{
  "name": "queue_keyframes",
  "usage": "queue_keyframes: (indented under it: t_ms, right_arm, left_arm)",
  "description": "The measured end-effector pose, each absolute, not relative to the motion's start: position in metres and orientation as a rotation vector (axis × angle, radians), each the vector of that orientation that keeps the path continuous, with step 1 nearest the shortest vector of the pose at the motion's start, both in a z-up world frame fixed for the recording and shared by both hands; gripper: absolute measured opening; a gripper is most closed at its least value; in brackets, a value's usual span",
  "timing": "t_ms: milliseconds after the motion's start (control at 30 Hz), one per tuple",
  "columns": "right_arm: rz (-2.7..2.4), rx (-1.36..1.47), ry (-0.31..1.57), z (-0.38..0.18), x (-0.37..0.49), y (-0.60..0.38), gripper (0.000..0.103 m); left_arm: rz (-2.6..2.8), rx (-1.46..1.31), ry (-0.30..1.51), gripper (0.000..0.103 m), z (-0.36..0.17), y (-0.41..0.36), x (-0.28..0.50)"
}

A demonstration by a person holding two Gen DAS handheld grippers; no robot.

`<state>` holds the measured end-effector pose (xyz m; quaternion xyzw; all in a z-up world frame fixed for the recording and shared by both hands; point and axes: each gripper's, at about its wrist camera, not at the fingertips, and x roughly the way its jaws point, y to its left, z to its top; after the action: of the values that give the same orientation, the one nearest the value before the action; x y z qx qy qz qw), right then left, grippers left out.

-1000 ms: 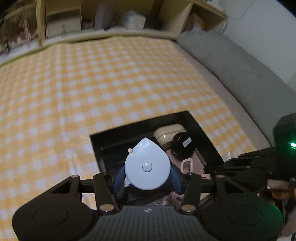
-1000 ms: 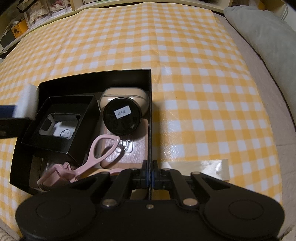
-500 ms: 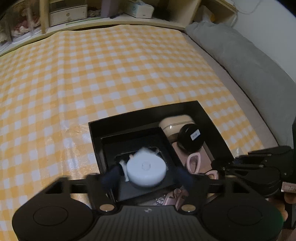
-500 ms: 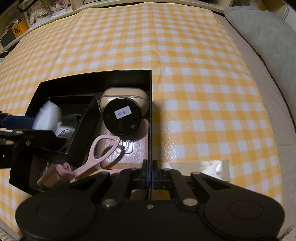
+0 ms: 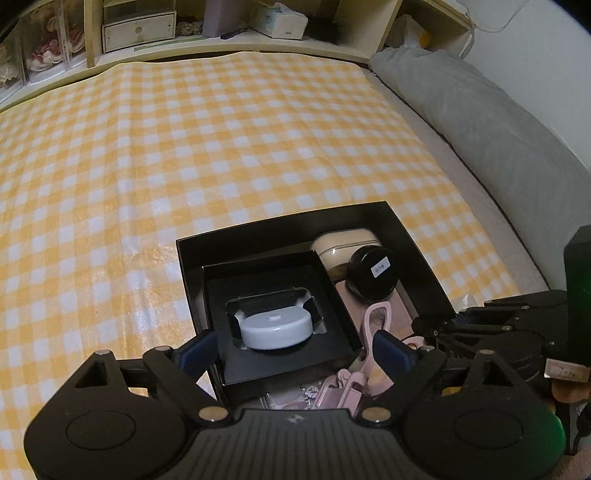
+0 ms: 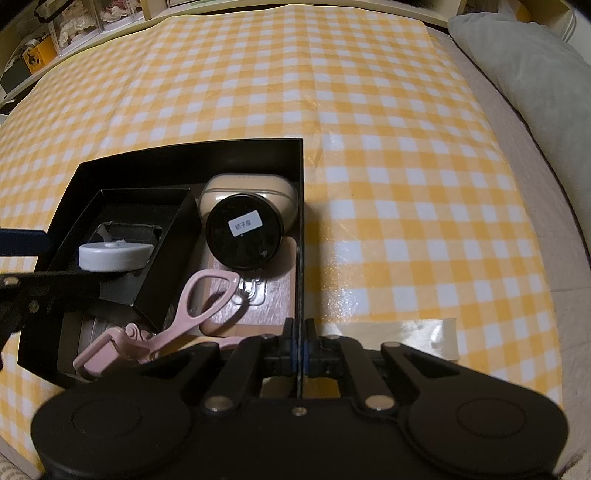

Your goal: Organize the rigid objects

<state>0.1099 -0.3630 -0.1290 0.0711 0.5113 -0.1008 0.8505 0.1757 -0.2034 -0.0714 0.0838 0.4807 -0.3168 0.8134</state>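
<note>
**White disc lies in the small inner box, left jaws opening around it**

One white disc-shaped gadget (image 5: 275,329) lies flat in the cut-out of one small black inner box (image 5: 280,354), which sits inside one large black box (image 6: 184,155). Beside it in the large box: one beige case (image 6: 251,192), one round black jar (image 6: 242,236) with a white label, one pink eyelash curler (image 6: 177,317). The left gripper (image 5: 295,350) is opening, its blue pads either side of the inner box, clear of the disc. The right gripper (image 6: 300,350) is pressed shut on the large box's right wall. Everything rests on a yellow-and-white checked cloth (image 5: 221,147); a grey cushion (image 5: 498,140) lies right, shelves (image 5: 140,29) behind.
</note>
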Motion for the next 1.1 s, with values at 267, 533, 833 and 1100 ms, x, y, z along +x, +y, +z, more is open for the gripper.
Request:
queue_keyframes:
  t_ms: [267,533,833,1100]
  right_arm:
    - [-0.213,0.148,1.077,-0.129,0.110,-0.363,0.004]
    - [-0.213,0.147,1.077,-0.130,0.110,-0.363,0.004]
    - [-0.214,0.147,1.078,-0.130,0.110,-0.363,0.004]
    - [-0.218,0.149,1.075,-0.129,0.109,-0.363,0.005]
  left_arm:
    - [-0.701,0.182,1.007,0.096,-0.058,-0.197,0.158]
    - [-0.709,0.171,0.960,0.102,-0.037,-0.183,0.130]
    - [-0.650,0.120,0.903,0.103,-0.025,-0.163,0.099]
    - [-0.570,0.103,0.789,0.103,-0.015,-0.142,0.073]
